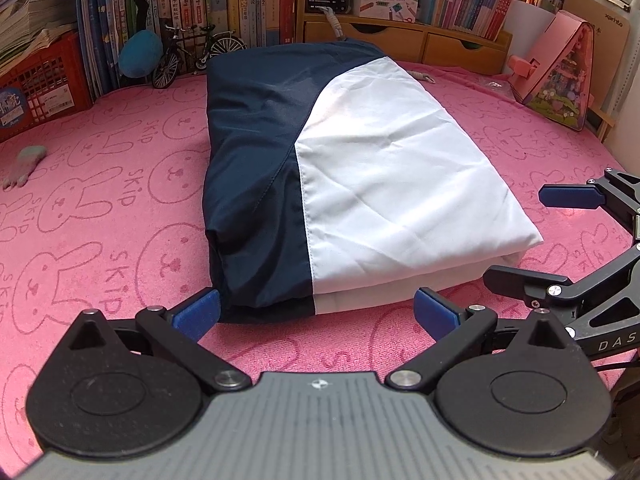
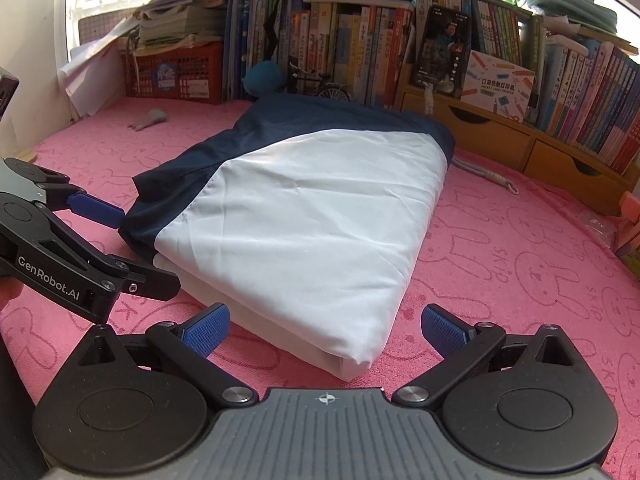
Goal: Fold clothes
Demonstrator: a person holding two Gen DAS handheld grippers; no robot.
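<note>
A folded navy-and-white thin fabric garment [image 1: 360,184] lies on the pink rabbit-print surface [image 1: 100,208], looking light, soft and slippery, best pinched at its near layered edge, with the left claw [image 1: 316,312] and right claw [image 2: 326,326] both spread and empty.

On the pink towel [image 1: 120,208] under my tongs, "SKIP" is printed again and again beside the outlined rabbits, both near and far. My left gripper [image 2: 148,250], seen from my right one at the near left, carries "GenRobot.AI" in white on its black arm. My right gripper [image 1: 556,238], at the right edge of the left view, shows "DAS" in white, cut off at the picture's edge. On the far shelf, the white box [image 2: 496,86] reads "POCKET LABEL PRINTER" under a line of Chinese characters. The brown clipboard [image 1: 604,20] at far right bears a mirrored word I cannot read. The book spines carry Chinese titles, too small to read.
</note>
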